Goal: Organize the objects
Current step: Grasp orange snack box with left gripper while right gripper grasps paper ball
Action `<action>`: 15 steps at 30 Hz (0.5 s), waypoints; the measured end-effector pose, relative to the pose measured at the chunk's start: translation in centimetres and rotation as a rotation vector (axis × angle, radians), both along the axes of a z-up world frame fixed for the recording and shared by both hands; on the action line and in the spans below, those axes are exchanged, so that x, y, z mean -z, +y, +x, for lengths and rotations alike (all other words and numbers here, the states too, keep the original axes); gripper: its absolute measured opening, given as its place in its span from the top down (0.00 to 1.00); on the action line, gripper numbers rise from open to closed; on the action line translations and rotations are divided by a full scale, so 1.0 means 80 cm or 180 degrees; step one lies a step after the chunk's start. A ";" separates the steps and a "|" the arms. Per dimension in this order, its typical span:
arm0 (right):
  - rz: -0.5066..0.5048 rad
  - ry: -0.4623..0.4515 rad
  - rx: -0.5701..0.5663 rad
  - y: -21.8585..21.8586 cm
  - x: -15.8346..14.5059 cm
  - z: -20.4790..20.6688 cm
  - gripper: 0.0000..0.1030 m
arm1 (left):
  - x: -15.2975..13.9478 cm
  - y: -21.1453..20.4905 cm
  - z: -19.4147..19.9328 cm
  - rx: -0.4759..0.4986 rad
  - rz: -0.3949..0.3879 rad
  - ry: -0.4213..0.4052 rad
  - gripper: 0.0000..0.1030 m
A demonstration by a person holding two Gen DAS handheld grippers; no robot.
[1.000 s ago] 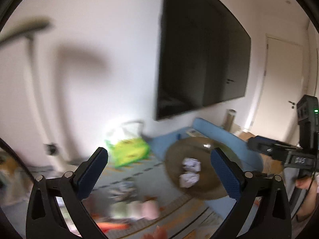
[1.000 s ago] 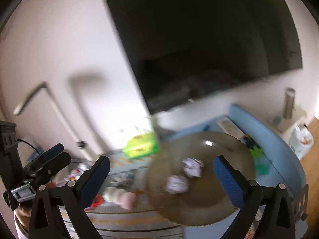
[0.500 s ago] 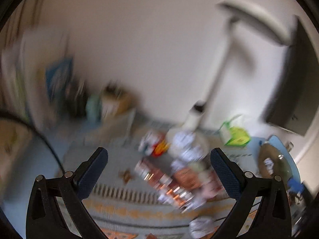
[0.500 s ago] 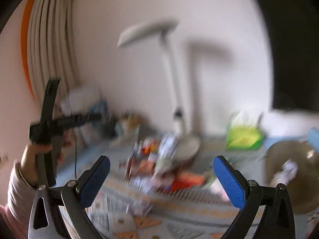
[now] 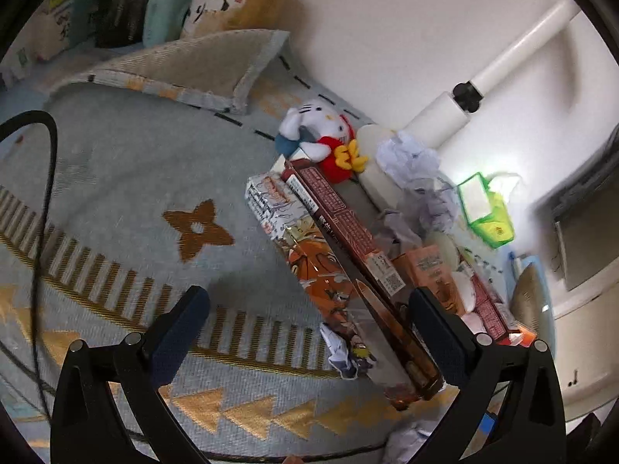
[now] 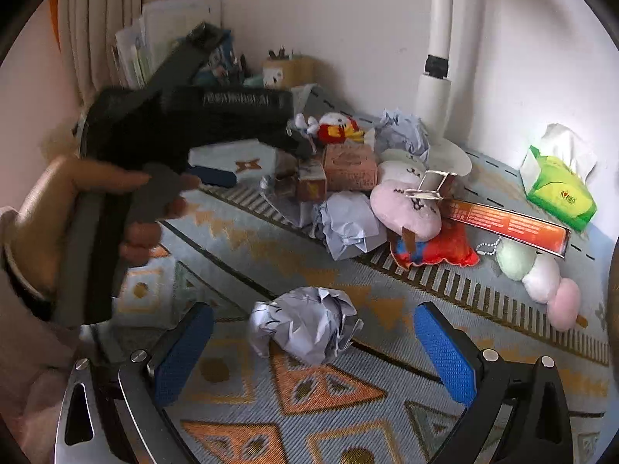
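Observation:
My left gripper [image 5: 309, 334] is open just above the rug, its right finger beside a long brown box [image 5: 348, 247] that lies against an orange illustrated box [image 5: 305, 247]. Beyond them are a white cat plush [image 5: 321, 131] and crumpled paper [image 5: 414, 162]. My right gripper [image 6: 313, 348] is open too, and a crumpled paper ball [image 6: 305, 321] sits on the rug just ahead, between its fingers. Further back is a pile: another paper ball [image 6: 348, 224], a pink plush [image 6: 406, 208], a red plush [image 6: 437, 249] and an orange box [image 6: 506, 224].
A person's hand [image 6: 96, 201] holds the other gripper's handle at the left of the right wrist view. A white lamp pole [image 6: 441, 58] and a green tissue box [image 6: 557, 189] stand by the wall. The rug's corner [image 5: 185, 65] is folded up. A black cable [image 5: 50, 162] crosses the left.
Both cameras have swung away from the wall screen and round table, down and left onto the cluttered rug. Both grippers stay open with nothing in them.

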State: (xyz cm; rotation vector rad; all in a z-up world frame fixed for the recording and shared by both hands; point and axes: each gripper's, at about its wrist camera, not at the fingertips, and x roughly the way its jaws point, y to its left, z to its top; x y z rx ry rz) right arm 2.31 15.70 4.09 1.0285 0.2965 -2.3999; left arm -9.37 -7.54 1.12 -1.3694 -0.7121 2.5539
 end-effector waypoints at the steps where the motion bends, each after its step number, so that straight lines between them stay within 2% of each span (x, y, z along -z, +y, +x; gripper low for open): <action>1: 0.0012 -0.0044 -0.0008 -0.001 0.004 -0.003 0.00 | 0.000 -0.003 0.004 0.0029 0.0030 -0.0016 0.00; 4: 0.0020 -0.0200 -0.0006 -0.007 0.019 -0.016 0.00 | -0.001 -0.005 0.012 0.0146 0.0042 -0.0040 0.00; 7: 0.0174 -0.0363 -0.0012 -0.016 0.029 -0.026 0.00 | -0.004 -0.012 0.022 0.0070 -0.0224 -0.0065 0.01; 15: 0.0236 -0.0346 -0.0002 -0.013 0.031 -0.025 0.00 | -0.003 -0.017 0.007 -0.0023 -0.0551 -0.0070 0.00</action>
